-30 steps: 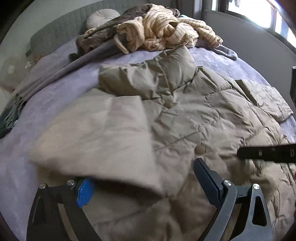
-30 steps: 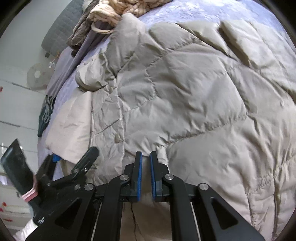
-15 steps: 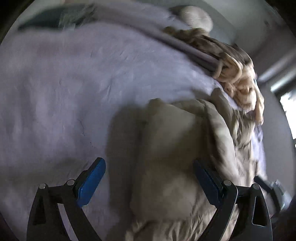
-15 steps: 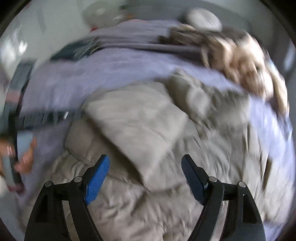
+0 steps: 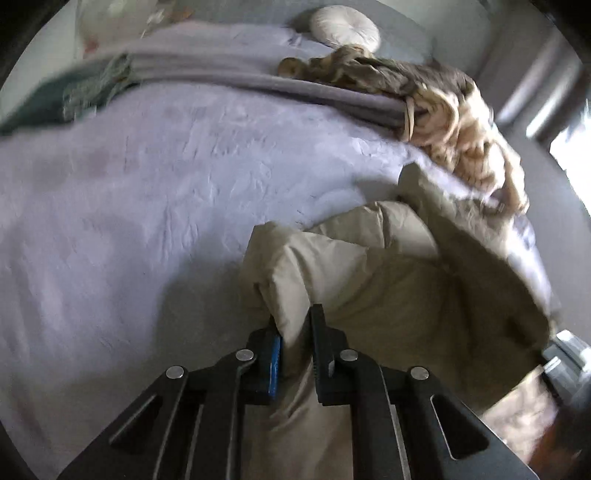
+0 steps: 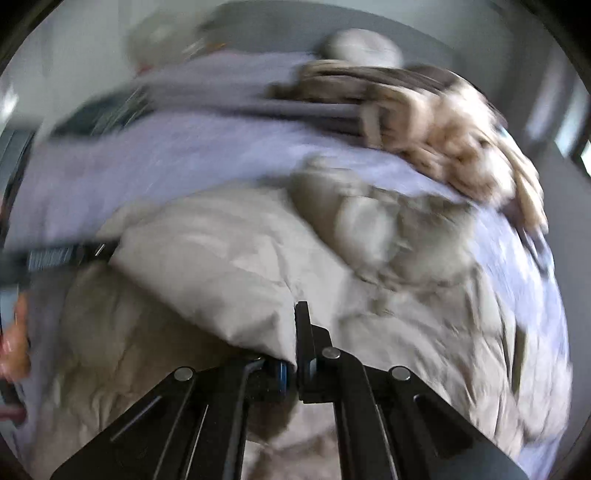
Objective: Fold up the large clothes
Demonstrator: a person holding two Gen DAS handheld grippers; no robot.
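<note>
A beige quilted puffer jacket (image 5: 388, 277) lies on the lavender bed cover (image 5: 147, 184). In the left wrist view my left gripper (image 5: 295, 321) has its jaws closing on a puffy fold at the jacket's left edge, with cloth pressed between the pads. The right wrist view is blurred. It shows the same jacket (image 6: 221, 266) with a folded panel on top. My right gripper (image 6: 293, 339) has its jaws closing on the near edge of that panel, and the cloth hides its left fingertip. At that view's left edge are the left gripper (image 6: 55, 254) as a dark blur and a person's hand (image 6: 14, 343).
A heap of other clothes, with a cream striped sweater (image 5: 461, 129) on top, lies at the back right of the bed. A round pillow (image 5: 345, 29) leans on the grey headboard. A green fringed throw (image 5: 74, 92) hangs at the far left. Bare cover spreads left of the jacket.
Both grippers stood wide open over the jacket half a second ago and are now clamped on its cloth. Both views have swung round toward the jacket's left side.
</note>
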